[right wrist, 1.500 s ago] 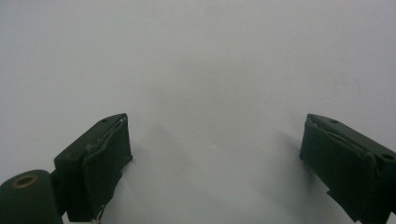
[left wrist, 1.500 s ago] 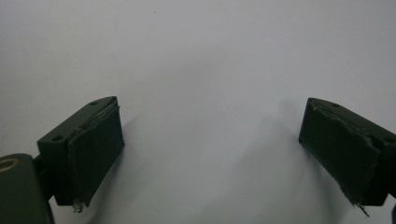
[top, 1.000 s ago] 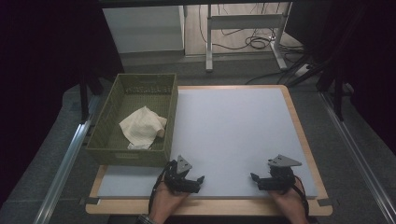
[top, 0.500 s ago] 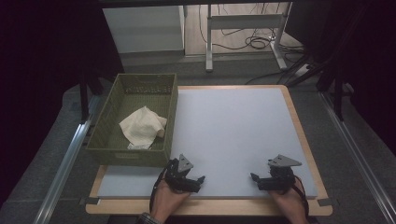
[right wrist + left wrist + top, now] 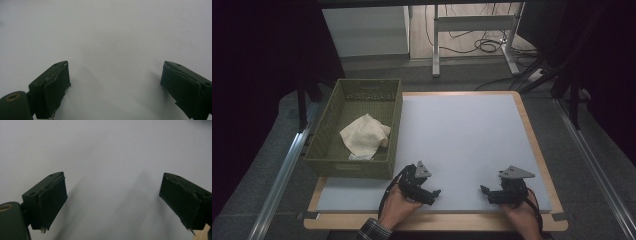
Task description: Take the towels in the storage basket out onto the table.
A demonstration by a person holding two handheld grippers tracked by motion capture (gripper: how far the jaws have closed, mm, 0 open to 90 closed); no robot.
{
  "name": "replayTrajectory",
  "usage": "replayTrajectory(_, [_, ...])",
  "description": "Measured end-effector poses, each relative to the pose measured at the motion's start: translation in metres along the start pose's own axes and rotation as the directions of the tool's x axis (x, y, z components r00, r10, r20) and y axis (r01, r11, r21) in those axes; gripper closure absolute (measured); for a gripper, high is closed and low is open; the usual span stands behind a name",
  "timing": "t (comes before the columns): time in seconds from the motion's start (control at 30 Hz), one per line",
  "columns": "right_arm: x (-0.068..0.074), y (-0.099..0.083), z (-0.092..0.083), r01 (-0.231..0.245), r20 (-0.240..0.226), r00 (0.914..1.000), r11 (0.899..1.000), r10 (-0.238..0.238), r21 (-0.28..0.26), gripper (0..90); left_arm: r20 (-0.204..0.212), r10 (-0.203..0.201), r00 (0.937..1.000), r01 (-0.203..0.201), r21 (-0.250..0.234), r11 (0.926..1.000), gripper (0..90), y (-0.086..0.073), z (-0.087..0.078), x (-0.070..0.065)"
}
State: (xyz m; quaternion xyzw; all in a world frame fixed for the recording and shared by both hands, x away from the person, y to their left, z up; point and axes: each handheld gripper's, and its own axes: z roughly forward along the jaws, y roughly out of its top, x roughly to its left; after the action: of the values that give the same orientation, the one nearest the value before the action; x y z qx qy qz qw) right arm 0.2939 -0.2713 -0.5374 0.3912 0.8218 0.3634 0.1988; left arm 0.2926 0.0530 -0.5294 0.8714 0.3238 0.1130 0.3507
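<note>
Cloth (image 5: 363, 137) partly hidden by basket (image 5: 393, 122) wall.

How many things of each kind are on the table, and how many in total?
Green woven basket: 1
Cream crumpled cloth, lying inside the basket: 1
Black hand-held claw: 2, left and right, both open
Total: 4

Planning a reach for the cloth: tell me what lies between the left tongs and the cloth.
In the high view, the basket's near wall stands between the left tongs and the cloth; otherwise bare white mat.
</note>
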Motion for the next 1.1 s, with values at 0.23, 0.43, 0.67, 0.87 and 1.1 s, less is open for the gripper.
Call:
replayTrajectory(0.23, [0.000, 0.000, 0.000, 0.000, 0.000, 1.0000, 1.000, 0.000, 0.000, 8.8, 0.027, -0.017, 0.9995, 0.017, 0.017, 0.9997, 6.1, 0.012, 0.001, 0.005])
replayTrajectory(0.43, [0.000, 0.000, 0.000, 0.000, -0.001, 1.0000, 1.000, 0.000, 0.001, 8.8, 0.037, -0.005, 0.9993, 0.004, 0.012, 0.9999, 6.1, 0.028, 0.000, 0.007])
replayTrajectory(0.67, [0.000, 0.000, 0.000, -0.001, -0.001, 1.0000, 1.000, 0.001, 0.001, 8.8, 0.031, 0.007, 0.9995, -0.008, 0.023, 0.9997, 6.1, 0.041, 0.002, 0.010])
replayTrajectory(0.87, [0.000, 0.000, 0.000, 0.001, -0.002, 1.0000, 1.000, -0.001, 0.001, 8.8, 0.014, 0.013, 0.9998, -0.014, 0.030, 0.9995, 5.9, 0.057, -0.001, 0.015])
replayTrajectory(1.1, [0.000, 0.000, 0.000, -0.002, -0.002, 1.0000, 1.000, 0.002, 0.000, 8.8, 0.003, 0.001, 1.0000, -0.001, 0.041, 0.9992, 4.9, 0.076, -0.011, 0.028])
